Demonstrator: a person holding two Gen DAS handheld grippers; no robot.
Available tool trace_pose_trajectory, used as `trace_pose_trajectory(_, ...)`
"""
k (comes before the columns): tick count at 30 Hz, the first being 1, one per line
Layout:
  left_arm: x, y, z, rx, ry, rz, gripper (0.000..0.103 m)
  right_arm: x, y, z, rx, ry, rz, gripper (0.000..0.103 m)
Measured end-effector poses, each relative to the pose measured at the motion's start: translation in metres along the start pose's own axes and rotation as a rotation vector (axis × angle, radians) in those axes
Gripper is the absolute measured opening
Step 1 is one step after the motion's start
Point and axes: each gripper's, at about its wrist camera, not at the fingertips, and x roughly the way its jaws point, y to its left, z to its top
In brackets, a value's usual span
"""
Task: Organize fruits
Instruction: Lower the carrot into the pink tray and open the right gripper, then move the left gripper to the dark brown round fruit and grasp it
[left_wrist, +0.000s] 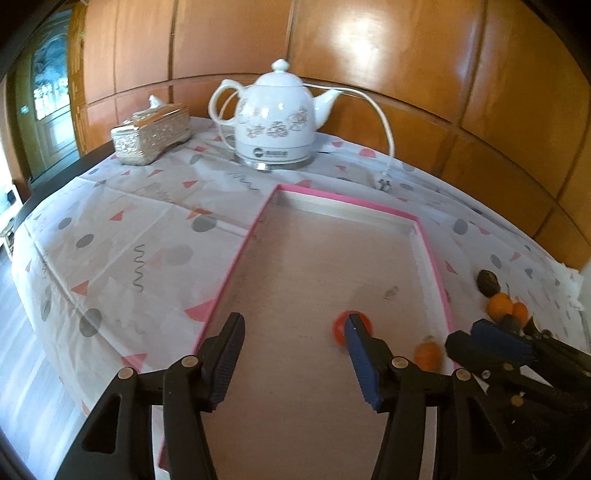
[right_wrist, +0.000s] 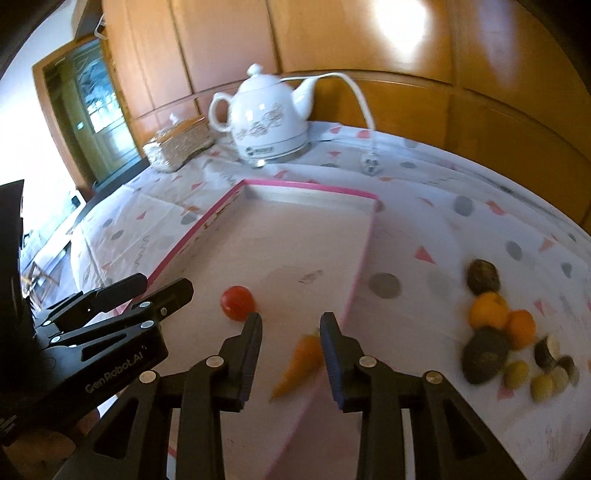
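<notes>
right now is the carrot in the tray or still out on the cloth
In. The carrot lies on the floor of the pink-rimmed tray, by its near right edge, between the right gripper's open jaws.

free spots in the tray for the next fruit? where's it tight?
The pink-rimmed tray is bare across its whole far half, up to the rim nearest the kettle. Its near end is tight: tomato, carrot and both hand-held grippers, left and right. Fruit pile crowds the cloth to the tray's right; beyond it, the cloth is bare.
</notes>
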Motion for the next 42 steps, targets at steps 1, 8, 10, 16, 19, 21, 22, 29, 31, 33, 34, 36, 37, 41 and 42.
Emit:
trace_pose_trajectory(1,-0.001,-0.004,-0.001,0.009,-0.001,-0.004,0.058,-0.004,-0.005,-0.002,0.016,-0.008,-0.01,0.033)
trace_pose_trajectory(8,-0.005,-0.029,-0.006,0.067,-0.002,-0.047,0.059,-0.025,-0.032,-0.017,0.078,-0.038,-0.077,0.033)
trace_pose_trajectory(10,-0.006,-0.036,-0.008,0.082,-0.001,-0.059,0.059,-0.032,-0.042,-0.023,0.099,-0.047,-0.102,0.033)
trace_pose_trajectory(16,-0.007,-0.057,-0.013,0.133,0.01,-0.105,0.059,-0.05,-0.079,-0.039,0.172,-0.053,-0.184,0.033)
trace_pose_trajectory(19,-0.008,-0.07,-0.015,0.163,0.013,-0.131,0.059,-0.057,-0.102,-0.051,0.218,-0.046,-0.237,0.033)
trace_pose_trajectory(21,-0.007,-0.08,-0.016,0.191,0.021,-0.157,0.059,-0.062,-0.118,-0.061,0.25,-0.04,-0.281,0.033)
trace_pose_trajectory(22,-0.007,-0.086,-0.017,0.204,0.027,-0.171,0.059,-0.064,-0.127,-0.066,0.271,-0.034,-0.302,0.033)
trace_pose_trajectory(29,0.0,-0.128,-0.024,0.303,0.074,-0.261,0.059,-0.077,-0.18,-0.097,0.404,0.002,-0.422,0.033)
trace_pose_trajectory(31,0.003,-0.141,-0.026,0.331,0.09,-0.286,0.059,-0.082,-0.19,-0.102,0.434,0.0,-0.436,0.033)
trace_pose_trajectory(33,0.006,-0.152,-0.029,0.349,0.106,-0.308,0.059,-0.085,-0.197,-0.106,0.452,-0.003,-0.438,0.033)
trace_pose_trajectory(34,0.008,-0.157,-0.031,0.36,0.112,-0.316,0.059,-0.085,-0.197,-0.107,0.453,-0.003,-0.436,0.033)
trace_pose_trajectory(36,0.015,-0.168,-0.031,0.379,0.132,-0.315,0.059,-0.085,-0.198,-0.108,0.439,-0.002,-0.439,0.033)
trace_pose_trajectory(37,0.018,-0.172,-0.03,0.383,0.138,-0.32,0.058,-0.085,-0.198,-0.109,0.435,-0.002,-0.443,0.033)
trace_pose_trajectory(41,0.027,-0.192,-0.025,0.393,0.14,-0.365,0.059,-0.086,-0.201,-0.113,0.446,-0.002,-0.437,0.033)
trace_pose_trajectory(42,0.031,-0.199,-0.025,0.407,0.14,-0.374,0.059,-0.085,-0.202,-0.113,0.452,0.0,-0.432,0.033)
